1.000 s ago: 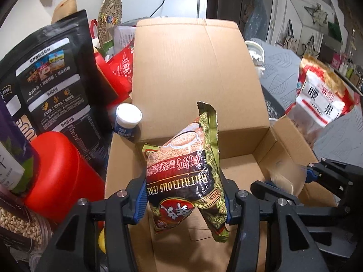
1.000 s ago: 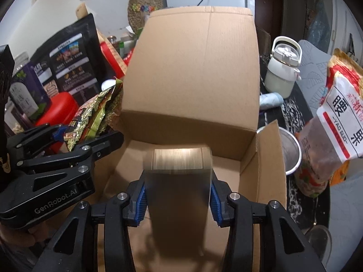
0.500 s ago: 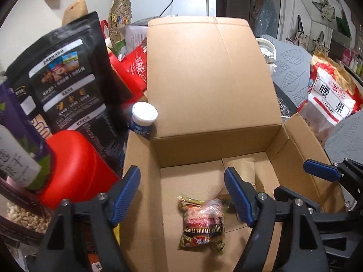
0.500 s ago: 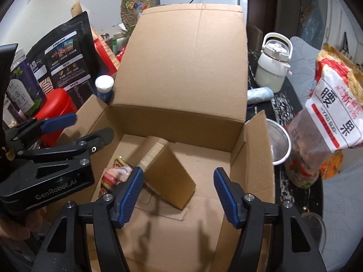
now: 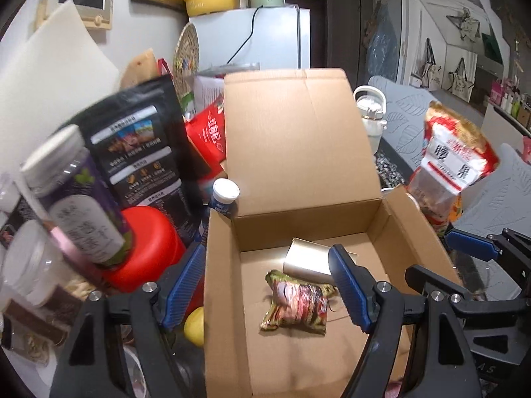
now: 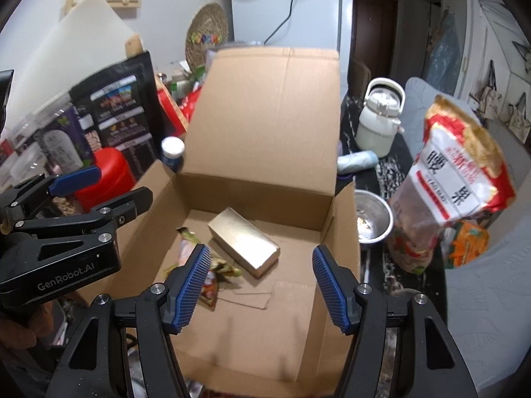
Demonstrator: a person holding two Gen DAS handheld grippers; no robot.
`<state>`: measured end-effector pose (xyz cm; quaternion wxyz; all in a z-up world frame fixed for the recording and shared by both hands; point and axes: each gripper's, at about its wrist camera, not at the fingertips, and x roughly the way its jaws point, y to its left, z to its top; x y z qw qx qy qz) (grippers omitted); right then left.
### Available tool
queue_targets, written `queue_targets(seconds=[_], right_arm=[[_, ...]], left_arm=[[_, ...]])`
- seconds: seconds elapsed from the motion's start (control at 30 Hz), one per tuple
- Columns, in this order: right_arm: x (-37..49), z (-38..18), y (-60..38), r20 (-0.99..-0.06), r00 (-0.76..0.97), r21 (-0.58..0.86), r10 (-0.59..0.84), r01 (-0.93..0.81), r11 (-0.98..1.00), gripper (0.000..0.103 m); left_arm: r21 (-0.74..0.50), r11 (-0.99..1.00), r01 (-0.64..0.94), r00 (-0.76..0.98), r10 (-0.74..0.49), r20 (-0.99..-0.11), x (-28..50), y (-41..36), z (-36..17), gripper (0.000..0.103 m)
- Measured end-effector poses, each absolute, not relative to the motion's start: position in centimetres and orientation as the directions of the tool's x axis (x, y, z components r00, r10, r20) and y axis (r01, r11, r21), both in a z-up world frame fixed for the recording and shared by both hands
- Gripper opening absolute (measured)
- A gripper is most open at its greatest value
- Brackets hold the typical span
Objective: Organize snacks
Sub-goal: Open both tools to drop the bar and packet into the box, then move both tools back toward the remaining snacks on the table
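An open brown corrugated cardboard box (image 6: 262, 325) fills the middle of both views, its tall rear flap standing upright and its side flaps spread. Left of it leans a large black stand-up pouch (image 5: 139, 142) with white label panels whose small print is too fine to read, and behind that a red foil bag (image 5: 209, 132) shows white characters that cannot be made out. Right of the box stands a red-and-clear plastic bag of nuts (image 6: 451, 179) with a white label bearing two large black Chinese characters, 腰果, over a red band. A red plastic round-shouldered container (image 5: 146, 248) sits below the black pouch, with a purple-labelled clear bottle with a white cap (image 5: 73, 195) in front of it, its writing blurred. A cream-white lidded kettle (image 6: 380, 122) and a steel bowl (image 6: 371, 222) stand on the right. Inside the box, a gold rectangular carton (image 6: 244, 242) lies flat on the floor near the back wall, and just beside it, touching one corner, lies a crumpled green-and-gold foil snack packet (image 5: 295, 305) with red print too creased to read. The black left gripper (image 5: 268, 288) with blue ribbed pads, marked "GenRobot.AI" on its side, hangs above the box with its jaws spread wide and empty. The right gripper (image 6: 262, 285) likewise hovers above the box, jaws apart, holding nothing.
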<state>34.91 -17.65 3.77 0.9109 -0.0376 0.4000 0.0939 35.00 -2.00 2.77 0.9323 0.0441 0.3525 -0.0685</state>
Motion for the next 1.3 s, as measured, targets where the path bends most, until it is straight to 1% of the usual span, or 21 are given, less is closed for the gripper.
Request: queue_targets(seconds=[0.37,0.7,0.83,0.9,1.03,1.13,1.17,1.2,1.3], right_arm=[[29.2,8.1,-17.7,-0.669,0.730,-0.008,0.141,-0.197,0.980,0.065],[23.9,10.8,-17.5,-0.613,0.778,-0.025,0.142,-0.199,0.980,0.065],[21.9,11.4,-17.5,-0.598,0.790,-0.032,0.138,-0.195,0.980,0.065],[20.8,11.6,-17.5,-0.587,0.797,-0.032,0.140,-0.196,0.980,0.067],[18.6,11.6,-17.2,-0.578,0.803,-0.031,0.145,-0.199,0.979,0.068],[16.9,11.6,-17.1,-0.572,0.807,-0.032,0.148,-0.203,0.979,0.068],[16.6,11.6,-17.1,-0.570,0.808,-0.032,0.150,-0.204,0.978,0.071],[16.0,11.6,-17.1,-0.566,0.810,-0.030,0.153,-0.206,0.978,0.073],[14.3,11.3,-17.0,-0.562,0.812,-0.028,0.155,-0.206,0.978,0.073]], left_arm=[[0.040,0.987,0.158,0.793,-0.103,-0.601,29.4,-1.0,7.1,0.076],[0.048,0.984,0.169,0.826,-0.115,-0.552,24.3,-0.5,9.8,0.076],[0.056,0.983,0.177,0.832,-0.119,-0.542,22.3,-0.6,10.2,0.076],[0.050,0.982,0.185,0.832,-0.129,-0.540,21.3,-0.6,10.3,0.076],[0.046,0.982,0.182,0.834,-0.129,-0.537,19.5,-0.2,10.3,0.076],[0.040,0.981,0.189,0.834,-0.138,-0.534,17.9,0.1,10.2,0.081],[0.040,0.981,0.191,0.835,-0.141,-0.531,17.4,0.2,10.2,0.082],[0.044,0.981,0.191,0.837,-0.140,-0.529,16.8,0.3,10.2,0.082],[0.047,0.980,0.193,0.839,-0.139,-0.526,15.3,0.6,10.0,0.082]])
